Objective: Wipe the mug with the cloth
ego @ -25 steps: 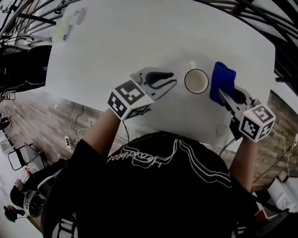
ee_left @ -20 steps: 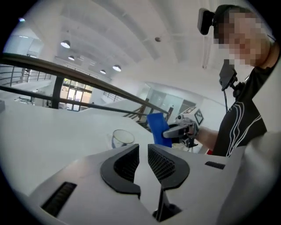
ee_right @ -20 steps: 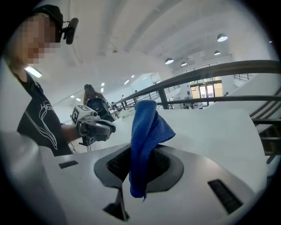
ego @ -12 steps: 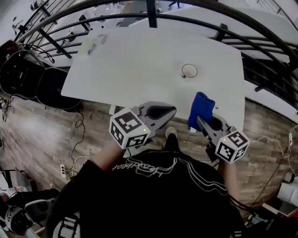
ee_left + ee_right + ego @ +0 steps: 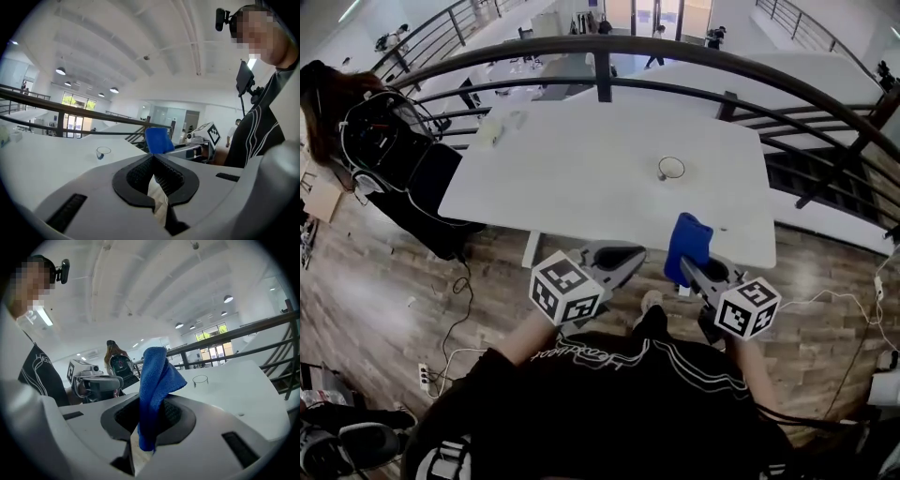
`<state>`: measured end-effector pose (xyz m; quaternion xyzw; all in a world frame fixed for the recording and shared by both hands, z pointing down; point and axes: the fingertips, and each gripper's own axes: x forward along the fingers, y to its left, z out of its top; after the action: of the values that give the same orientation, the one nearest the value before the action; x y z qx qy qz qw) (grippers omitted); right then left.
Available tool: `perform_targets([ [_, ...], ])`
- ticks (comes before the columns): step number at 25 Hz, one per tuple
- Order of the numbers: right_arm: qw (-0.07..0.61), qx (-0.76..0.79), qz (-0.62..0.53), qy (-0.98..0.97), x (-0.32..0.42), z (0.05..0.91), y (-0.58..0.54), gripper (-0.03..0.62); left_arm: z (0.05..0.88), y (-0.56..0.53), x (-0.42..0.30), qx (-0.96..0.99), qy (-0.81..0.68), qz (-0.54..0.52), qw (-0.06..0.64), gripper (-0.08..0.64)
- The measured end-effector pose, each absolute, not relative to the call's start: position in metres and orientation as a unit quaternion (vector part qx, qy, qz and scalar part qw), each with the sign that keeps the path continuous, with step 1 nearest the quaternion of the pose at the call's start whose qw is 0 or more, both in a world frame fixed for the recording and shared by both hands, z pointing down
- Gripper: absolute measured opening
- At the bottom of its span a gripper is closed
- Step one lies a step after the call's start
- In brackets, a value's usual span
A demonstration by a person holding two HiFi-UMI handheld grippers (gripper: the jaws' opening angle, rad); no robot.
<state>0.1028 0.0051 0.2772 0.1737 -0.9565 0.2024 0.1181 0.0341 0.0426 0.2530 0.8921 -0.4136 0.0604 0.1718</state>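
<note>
- My left gripper (image 5: 152, 158) has just closed, its jaw tips meeting on nothing.
- My right gripper (image 5: 151, 404) is clamped on the blue cloth (image 5: 157, 371), which stands up out of its jaws.
- Both hang short of the white table (image 5: 572, 183).
- The mug (image 5: 671, 169) stands on it, well apart from both.

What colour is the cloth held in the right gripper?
Blue. The cloth shows best in the right gripper view.

White worktop (image 5: 581, 178) stands on a wood-plank floor (image 5: 412, 272). One mug (image 5: 671, 168) sits upright on it. Well left of the mug, at the far corner, lie two small pale items (image 5: 495, 127), too small to identify.
</note>
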Motion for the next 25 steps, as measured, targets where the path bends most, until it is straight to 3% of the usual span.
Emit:
perform_targets([
  [11,0.136,0.166,0.159,-0.964,0.093,0.261,0.011,0.064,0.228,0.040,0.032,0.890,-0.429,0.064,0.138,0.008],
  [25,0.133,0.155,0.173,-0.964,0.087,0.263,0.010,0.064,0.236,0.036,0.026,0.887,-0.432,0.057,0.154,0.008],
])
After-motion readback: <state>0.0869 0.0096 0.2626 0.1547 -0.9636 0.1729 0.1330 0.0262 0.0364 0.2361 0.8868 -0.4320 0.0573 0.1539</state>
